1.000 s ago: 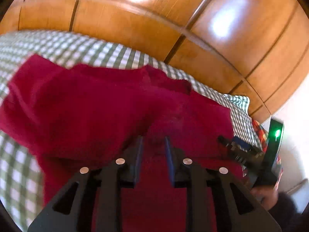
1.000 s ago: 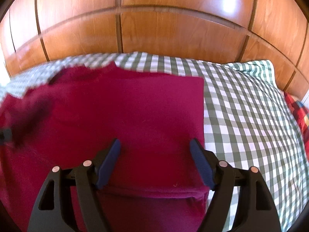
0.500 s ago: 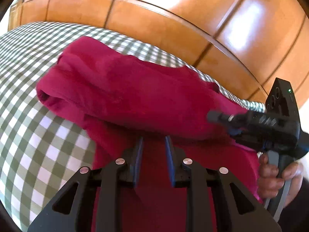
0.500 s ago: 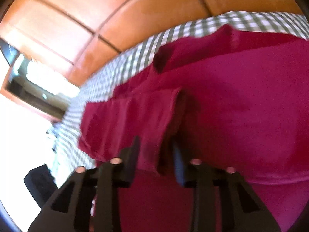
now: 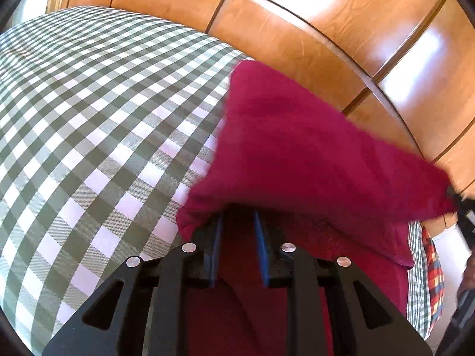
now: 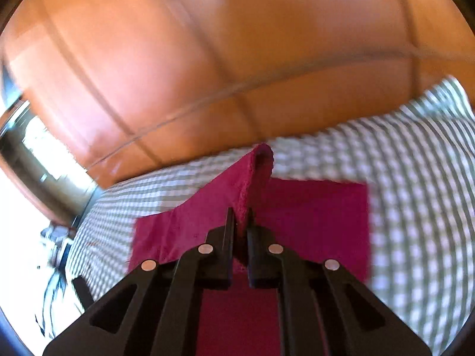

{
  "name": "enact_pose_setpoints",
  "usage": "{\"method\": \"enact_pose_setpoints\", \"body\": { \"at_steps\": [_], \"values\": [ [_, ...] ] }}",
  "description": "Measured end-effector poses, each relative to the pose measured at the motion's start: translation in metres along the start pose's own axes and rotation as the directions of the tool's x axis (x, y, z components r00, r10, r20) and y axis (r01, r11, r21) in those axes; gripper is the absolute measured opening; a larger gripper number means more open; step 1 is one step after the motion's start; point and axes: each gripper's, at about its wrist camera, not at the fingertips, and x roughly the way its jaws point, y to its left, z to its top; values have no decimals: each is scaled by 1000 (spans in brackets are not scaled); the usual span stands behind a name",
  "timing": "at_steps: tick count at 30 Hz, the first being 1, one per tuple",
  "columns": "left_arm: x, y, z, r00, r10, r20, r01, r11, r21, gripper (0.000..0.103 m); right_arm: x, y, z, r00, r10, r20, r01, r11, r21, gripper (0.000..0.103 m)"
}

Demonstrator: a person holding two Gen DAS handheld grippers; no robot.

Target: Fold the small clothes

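Observation:
A dark red garment (image 5: 297,148) lies on the green-and-white checked bed cover (image 5: 89,118). In the left wrist view one part of it is lifted and draped over my left gripper (image 5: 237,222), whose narrow jaws hold cloth; the tips are hidden under the fabric. In the right wrist view the red garment (image 6: 311,213) lies partly flat in a squared fold. My right gripper (image 6: 241,216) has its jaws closing tight on a raised ridge of the cloth, pulled up above the cover (image 6: 400,178). The right gripper's body (image 5: 460,204) shows at the far right edge of the left wrist view.
Glossy wooden panels (image 5: 297,29) rise directly behind the bed and fill the upper half of the right wrist view (image 6: 207,59). A red plaid cloth (image 5: 433,261) lies at the bed's right edge. Dark clutter (image 6: 59,237) sits beyond the bed's left side.
My right gripper went from wide open over the flat garment to shut on a ridge of it and rose. My left gripper carried its cloth rightward, baring checked cover on the left.

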Motion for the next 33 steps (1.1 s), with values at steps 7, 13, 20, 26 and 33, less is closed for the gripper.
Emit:
{"method": "enact_pose_setpoints", "body": {
  "at_steps": [7, 13, 20, 26, 33],
  "values": [
    [1, -5, 4, 1000, 12, -18, -12, 1000, 23, 21, 38, -55, -32, 994, -42, -105, 56, 989, 138, 6],
    [-20, -12, 2, 997, -54, -50, 58, 996, 67, 21, 40, -66, -35, 993, -49, -106, 64, 989, 136, 7],
    [-53, -18, 8, 995, -100, -16, 101, 988, 118, 21, 16, -88, -55, 991, -68, -112, 83, 988, 133, 10],
    [-55, 13, 49, 994, -98, 45, 99, 995, -27, 57, -18, -67, -49, 986, -168, -11, 168, 985, 42, 37],
    [-18, 33, 101, 989, -148, -5, 147, 984, -96, 57, 4, -21, -65, 986, -165, 1, 163, 973, -165, 39]
  ]
}}
